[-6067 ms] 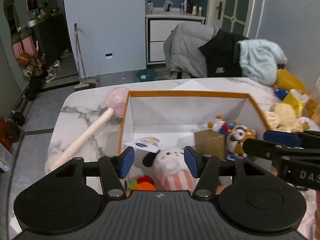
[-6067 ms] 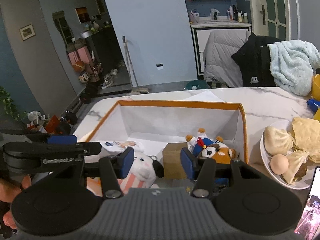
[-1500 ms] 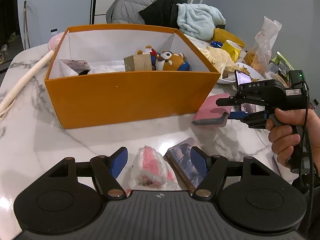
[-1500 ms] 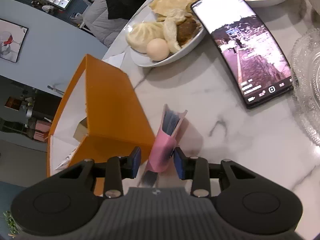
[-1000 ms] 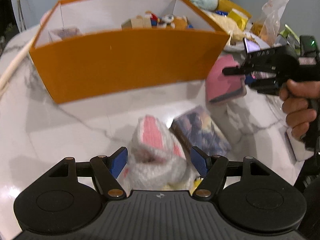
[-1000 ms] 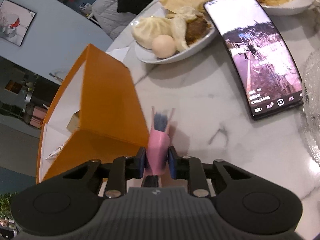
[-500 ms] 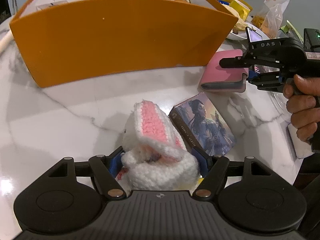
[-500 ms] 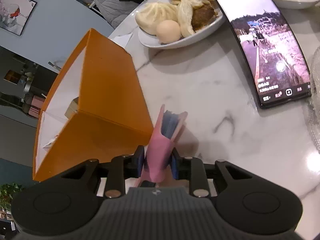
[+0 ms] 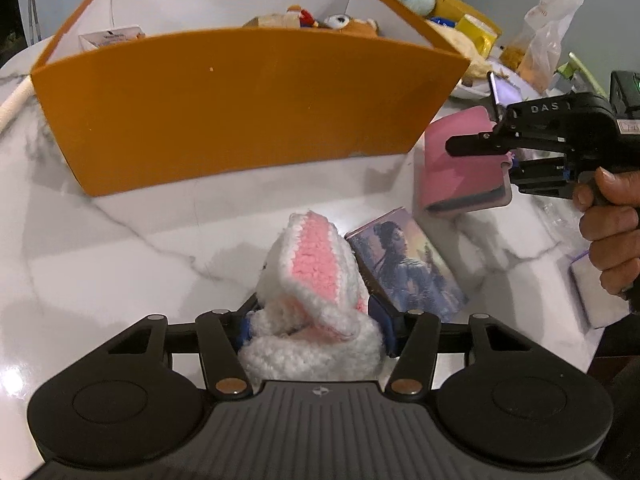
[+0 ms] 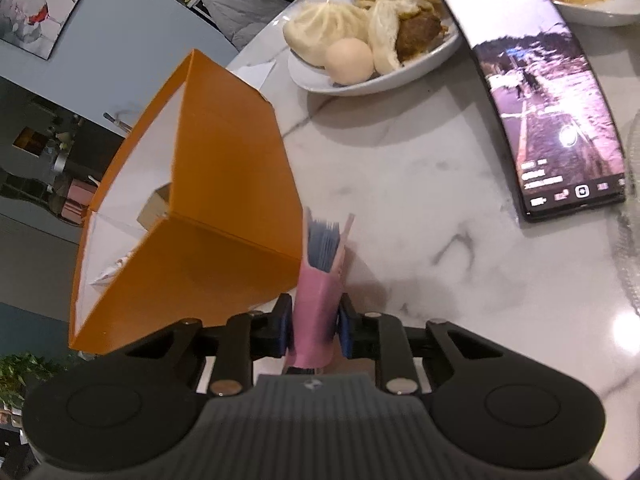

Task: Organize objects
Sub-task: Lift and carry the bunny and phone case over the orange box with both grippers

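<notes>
left gripper [image 9: 314, 330] clamps crocheted bunny [image 9: 310, 280]; right gripper [image 10: 314, 330] clamps pink wallet [image 10: 318, 292]

A white marble table [image 10: 420, 184] stands before blue-grey walls [image 10: 100, 28] bearing a framed picture [image 10: 38, 12].

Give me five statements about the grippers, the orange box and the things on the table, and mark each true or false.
1. The left gripper is shut on the crochet toy. True.
2. The right gripper is open and holds nothing. False: it is shut on the pink wallet.
3. The orange box holds nothing. False: plush toys and a small brown box lie inside.
4. A picture card box lies on the table beside the crochet toy. True.
5. The phone has a dark screen. False: its screen is lit and shows a picture.
</notes>
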A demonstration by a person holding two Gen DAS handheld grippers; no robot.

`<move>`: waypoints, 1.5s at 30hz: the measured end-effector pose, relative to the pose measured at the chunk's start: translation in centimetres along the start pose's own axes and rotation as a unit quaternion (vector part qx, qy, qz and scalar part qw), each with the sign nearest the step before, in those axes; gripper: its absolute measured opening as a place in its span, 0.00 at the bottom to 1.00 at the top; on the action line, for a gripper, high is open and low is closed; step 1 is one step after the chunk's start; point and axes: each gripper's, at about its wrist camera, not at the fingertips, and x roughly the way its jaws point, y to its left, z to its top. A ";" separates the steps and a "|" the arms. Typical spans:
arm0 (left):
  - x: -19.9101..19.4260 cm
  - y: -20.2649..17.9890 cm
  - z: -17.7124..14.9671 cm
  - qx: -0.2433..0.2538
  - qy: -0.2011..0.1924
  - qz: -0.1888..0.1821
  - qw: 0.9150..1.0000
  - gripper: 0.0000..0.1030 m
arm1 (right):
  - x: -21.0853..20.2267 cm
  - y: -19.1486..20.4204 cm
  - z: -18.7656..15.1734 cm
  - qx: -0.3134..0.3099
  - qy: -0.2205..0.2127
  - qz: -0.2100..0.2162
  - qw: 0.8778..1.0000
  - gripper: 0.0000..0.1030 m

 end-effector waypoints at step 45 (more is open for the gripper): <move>-3.8 7.1 14.5 -0.143 -0.198 0.040 0.969 0.63 | 3.4 17.0 5.4 -0.110 -0.057 0.115 0.986 0.24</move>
